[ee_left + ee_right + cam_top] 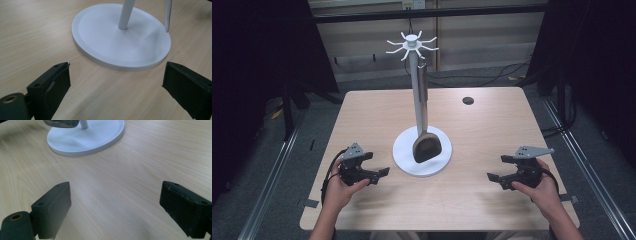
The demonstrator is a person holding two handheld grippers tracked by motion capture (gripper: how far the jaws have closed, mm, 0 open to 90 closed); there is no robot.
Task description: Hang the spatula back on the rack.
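A white utensil stand [422, 150] with a round base, a tall pole and hook arms at its top [412, 44] rises from the middle of the wooden table [362, 115]. A metal spatula [427, 146] hangs from one hook, its dark blade just above the base. My left gripper [378, 167] rests at the front left of the base, open and empty. The base [120, 40] lies just beyond its jaws. My right gripper [497, 170] sits at the front right, open and empty, and the base [85, 138] with the blade's edge [61, 123] lies farther off.
A small dark round hole or cap [468, 100] sits near the table's far right edge. Black curtains and frame posts flank the table, and cables lie on the floor behind it. Bare wood stretches between the two grippers.
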